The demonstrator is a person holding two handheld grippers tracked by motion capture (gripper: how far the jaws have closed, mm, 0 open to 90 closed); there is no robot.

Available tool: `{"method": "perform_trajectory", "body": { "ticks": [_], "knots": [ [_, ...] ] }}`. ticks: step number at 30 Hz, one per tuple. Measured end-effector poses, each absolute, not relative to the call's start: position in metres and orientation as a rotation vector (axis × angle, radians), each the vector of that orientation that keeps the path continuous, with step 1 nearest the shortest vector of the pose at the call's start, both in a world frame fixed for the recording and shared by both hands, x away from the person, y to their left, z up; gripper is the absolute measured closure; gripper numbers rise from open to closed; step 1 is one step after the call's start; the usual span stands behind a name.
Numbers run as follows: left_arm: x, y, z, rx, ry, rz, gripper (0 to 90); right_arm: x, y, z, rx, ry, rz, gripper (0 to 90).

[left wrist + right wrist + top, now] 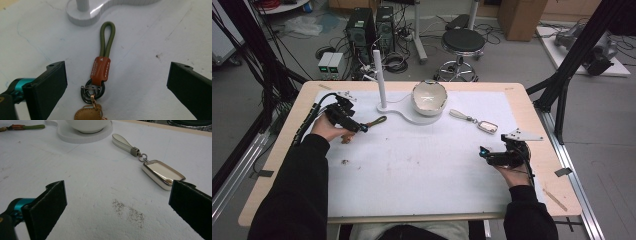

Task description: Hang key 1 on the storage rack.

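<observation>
A keychain with an olive cord loop (107, 37), a brown leather sleeve and dark rings lies flat on the white mat, also seen in the high view (376, 121). My left gripper (362, 128) (117, 85) stands open, jaws wide on either side of the keychain's ring end, touching nothing. A second keychain, a white strap (122, 142) clipped to a silver-framed fob (162, 173), lies at the right (487, 126). My right gripper (483, 151) (117, 207) is open, just short of the fob, nothing between its jaws.
A white stand (412, 116) with an upright post (379, 77) and a white bowl (429, 97) sits at the back middle of the mat. A small brown piece (345, 139) lies by the left hand. The table edges (542, 150) border the mat.
</observation>
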State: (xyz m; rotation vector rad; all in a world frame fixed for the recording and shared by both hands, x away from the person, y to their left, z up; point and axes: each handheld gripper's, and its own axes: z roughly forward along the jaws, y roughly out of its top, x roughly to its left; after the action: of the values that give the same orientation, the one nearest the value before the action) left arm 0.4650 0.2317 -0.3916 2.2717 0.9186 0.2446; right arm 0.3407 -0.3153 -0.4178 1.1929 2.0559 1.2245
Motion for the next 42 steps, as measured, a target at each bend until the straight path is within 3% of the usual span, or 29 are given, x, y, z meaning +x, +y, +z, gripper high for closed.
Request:
{"method": "perform_trajectory", "body": {
  "ticks": [6, 11, 12, 26, 27, 28, 42],
  "knots": [
    [0.472, 0.232, -0.404, 2.312, 0.939, 0.219, 8.9, 0.34, -0.315, -0.418, 1.186, 2.065, 1.217, 0.5],
    [0.473, 0.23, -0.409, 2.325, 0.916, 0.217, 21.5, 0.34, -0.314, -0.418, 1.185, 2.072, 1.23, 0.5],
    [0.474, 0.229, -0.411, 2.331, 0.921, 0.224, 28.7, 0.339, -0.315, -0.416, 1.187, 2.061, 1.257, 0.5],
    [0.481, 0.228, -0.422, 2.351, 0.988, 0.269, 56.9, 0.339, -0.312, -0.417, 1.185, 2.066, 1.263, 0.6],
    [0.481, 0.228, -0.423, 2.357, 0.983, 0.273, 64.3, 0.339, -0.312, -0.417, 1.181, 2.071, 1.257, 0.6],
    [0.481, 0.227, -0.424, 2.361, 0.976, 0.276, 66.2, 0.339, -0.312, -0.417, 1.18, 2.072, 1.258, 0.5],
    [0.486, 0.24, -0.419, 2.29, 1.029, 0.175, 75.3, 0.338, -0.313, -0.416, 1.18, 2.067, 1.26, 0.6]
  ]
}}
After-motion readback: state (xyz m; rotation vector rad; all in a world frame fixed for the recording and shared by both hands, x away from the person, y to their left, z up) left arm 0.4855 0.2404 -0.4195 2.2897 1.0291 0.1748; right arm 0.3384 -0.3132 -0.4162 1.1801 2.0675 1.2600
